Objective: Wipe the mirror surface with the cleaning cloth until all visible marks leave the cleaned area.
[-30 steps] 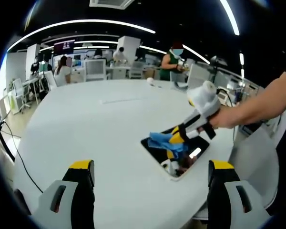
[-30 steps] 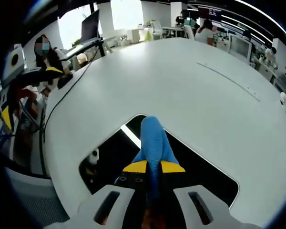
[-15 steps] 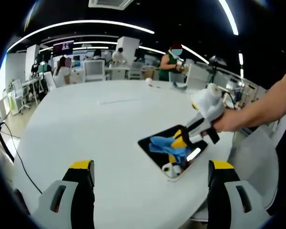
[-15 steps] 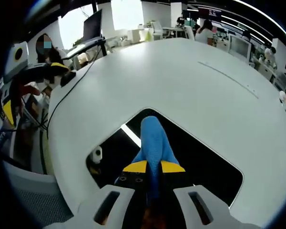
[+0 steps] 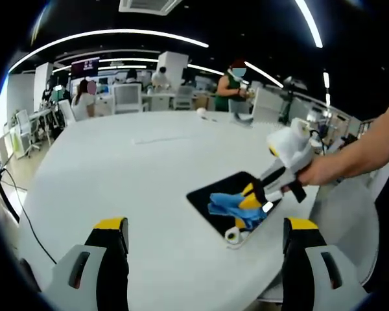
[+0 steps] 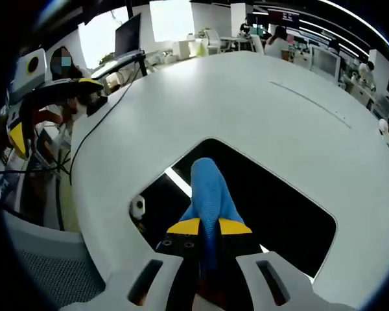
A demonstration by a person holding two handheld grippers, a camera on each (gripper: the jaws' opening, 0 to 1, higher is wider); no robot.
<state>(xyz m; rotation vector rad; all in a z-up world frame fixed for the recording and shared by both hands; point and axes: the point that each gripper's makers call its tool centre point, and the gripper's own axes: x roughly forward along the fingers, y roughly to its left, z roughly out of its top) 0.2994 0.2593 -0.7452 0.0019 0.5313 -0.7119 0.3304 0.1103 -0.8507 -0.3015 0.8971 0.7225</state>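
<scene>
**Two grippers: right one clamps cloth on mirror, left one idle**

One blue cleaning cloth (image 6: 211, 194) sits clamped between the closed yellow-tipped jaws of the right gripper (image 6: 209, 227). In the right gripper view the cloth extends toward 12 o'clock from the jaws and lies on the dark mirror (image 6: 279, 214), which lies flat on the white table (image 6: 246, 97).

In the left gripper view the mirror (image 5: 223, 194) lies at 3 o'clock from picture centre, near the table (image 5: 136, 175) edge. The right gripper (image 5: 253, 197) enters from 3 o'clock, held by a hand (image 5: 314, 172), with the cloth (image 5: 230, 204) pressed on the glass.

The left gripper (image 5: 204, 227) has its jaws spread wide, holding nothing, above the table.
</scene>
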